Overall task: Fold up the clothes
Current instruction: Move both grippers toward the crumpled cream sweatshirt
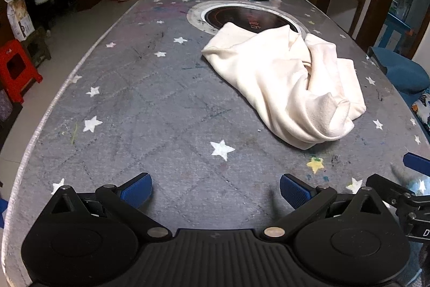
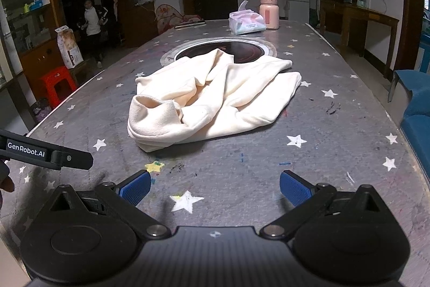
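A cream garment lies crumpled on the grey star-patterned table, its far edge over the round black hob. In the right wrist view the same garment sits straight ahead, bunched at its near left corner. My left gripper is open over bare table, short of the garment and to its left. My right gripper is open too, hovering near the table's front edge with nothing between its blue pads. Part of the right gripper shows at the left view's right edge.
A round black hob is set in the table's middle. A tissue pack and a pink bottle stand at the far end. A red stool and a person are off to the left, blue chairs to the right.
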Motion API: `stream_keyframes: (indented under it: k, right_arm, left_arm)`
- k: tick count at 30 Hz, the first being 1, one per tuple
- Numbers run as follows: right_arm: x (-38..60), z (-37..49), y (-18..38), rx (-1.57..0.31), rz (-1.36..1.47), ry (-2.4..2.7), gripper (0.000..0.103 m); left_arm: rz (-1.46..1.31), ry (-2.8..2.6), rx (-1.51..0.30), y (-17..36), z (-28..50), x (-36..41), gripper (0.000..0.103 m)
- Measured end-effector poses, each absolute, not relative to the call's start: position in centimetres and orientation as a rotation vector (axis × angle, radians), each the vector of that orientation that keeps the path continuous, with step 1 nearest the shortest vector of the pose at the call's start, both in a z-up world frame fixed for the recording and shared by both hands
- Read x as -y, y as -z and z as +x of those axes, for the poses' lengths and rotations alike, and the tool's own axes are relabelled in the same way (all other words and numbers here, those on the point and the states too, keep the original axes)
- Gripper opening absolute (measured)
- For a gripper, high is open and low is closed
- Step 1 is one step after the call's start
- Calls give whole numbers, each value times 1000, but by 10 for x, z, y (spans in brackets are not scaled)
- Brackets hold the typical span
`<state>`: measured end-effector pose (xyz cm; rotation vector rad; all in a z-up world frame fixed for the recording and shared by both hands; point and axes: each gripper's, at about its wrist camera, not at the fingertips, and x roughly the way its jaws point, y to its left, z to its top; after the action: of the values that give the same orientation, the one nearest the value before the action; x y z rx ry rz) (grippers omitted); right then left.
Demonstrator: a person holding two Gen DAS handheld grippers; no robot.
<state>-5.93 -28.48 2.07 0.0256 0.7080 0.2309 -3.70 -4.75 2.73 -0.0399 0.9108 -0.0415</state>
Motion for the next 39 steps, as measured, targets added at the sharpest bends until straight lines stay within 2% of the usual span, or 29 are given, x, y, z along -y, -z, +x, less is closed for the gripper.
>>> stream_keyframes:
  k: [39]
  right_arm:
    - [282,-48,-15,-729,34,-240,103]
  left_arm:
    - [-31,36,-980,-15,-19,56,103]
